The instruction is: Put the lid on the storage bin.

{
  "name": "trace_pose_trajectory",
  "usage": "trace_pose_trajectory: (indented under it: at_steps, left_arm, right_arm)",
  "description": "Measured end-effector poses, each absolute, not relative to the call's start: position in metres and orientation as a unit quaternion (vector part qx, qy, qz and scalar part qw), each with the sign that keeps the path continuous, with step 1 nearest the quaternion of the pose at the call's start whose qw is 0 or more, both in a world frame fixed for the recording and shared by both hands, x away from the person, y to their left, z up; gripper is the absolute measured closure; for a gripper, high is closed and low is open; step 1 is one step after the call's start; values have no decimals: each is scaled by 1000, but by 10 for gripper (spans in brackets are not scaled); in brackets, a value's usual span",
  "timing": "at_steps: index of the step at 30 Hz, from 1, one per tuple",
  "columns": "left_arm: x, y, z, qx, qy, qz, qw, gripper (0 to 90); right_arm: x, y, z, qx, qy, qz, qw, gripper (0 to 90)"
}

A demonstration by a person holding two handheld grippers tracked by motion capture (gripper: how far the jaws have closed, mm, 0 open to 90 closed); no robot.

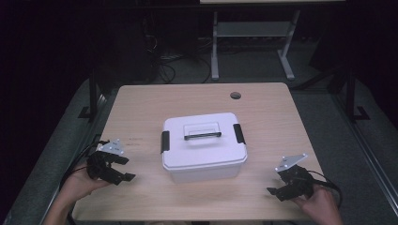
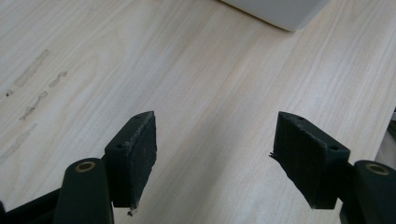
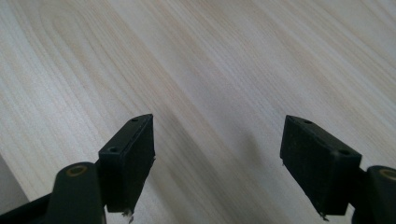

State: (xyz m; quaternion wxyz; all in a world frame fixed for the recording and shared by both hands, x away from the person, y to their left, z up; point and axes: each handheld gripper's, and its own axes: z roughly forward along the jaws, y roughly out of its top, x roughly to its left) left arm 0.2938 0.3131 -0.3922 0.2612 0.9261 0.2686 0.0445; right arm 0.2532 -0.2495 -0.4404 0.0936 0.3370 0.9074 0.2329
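We judge the white lidded box rigid, smooth and light; best taken by its handle. Left hand-held gripper and right hand-held gripper both gape, empty.

In the left gripper view the white box is cut off by the top edge, leaving just a lower corner at the upper right of the frame. Faint grey marks on the table at the left are too smeared to read. In the right gripper view a pale sliver at the lower left edge is too cropped to identify. In the high view the person's forearms run off the bottom edge, and the room at the upper left is too dark to make out.
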Motion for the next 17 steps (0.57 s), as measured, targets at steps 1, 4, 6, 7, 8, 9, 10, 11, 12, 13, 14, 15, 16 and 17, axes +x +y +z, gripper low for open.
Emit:
trace_pose_trajectory:
  at_steps: [1,4,6,7,8,9,10,11,12,13,14,15,16,17]
  left_arm:
    - [293,314,-393,926,269,46,261,293]
    - [292,316,-395,925,271,47,260,282]
    - [290,317,-397,924,274,47,261,278]
    - [290,317,-397,925,274,48,260,273]
    - [290,318,-398,925,275,49,259,272]
    - [289,319,-398,925,274,48,257,273]
    - [289,319,-399,925,276,45,258,273]
    - [288,320,-400,924,277,45,259,273]
    - [288,320,-401,925,277,44,258,273]
    - [288,321,-401,925,277,44,258,273]
    - [287,322,-402,924,279,43,257,270]
    - [287,322,-402,924,279,41,258,269]
    - [287,322,-403,923,280,41,260,269]
    - [286,323,-403,923,279,41,261,269]
  right_arm:
    - [253,-250,-440,337,907,233,94,256]
    - [253,-250,-440,336,908,234,94,256]
    - [252,-250,-440,335,908,233,94,256]
    - [252,-250,-440,337,907,234,94,256]
    - [252,-250,-440,337,907,234,94,256]
    - [252,-251,-440,336,907,234,95,256]
    - [251,-251,-440,337,907,233,94,256]
    - [251,-251,-440,338,907,234,94,256]
    - [251,-251,-440,338,907,233,95,256]
    - [251,-251,-440,338,907,234,95,256]
    - [251,-251,-440,337,907,234,95,256]
    - [251,-251,-440,336,907,234,96,256]
    - [251,-251,-440,336,907,234,96,256]
    - [251,-251,-440,337,907,234,96,256]
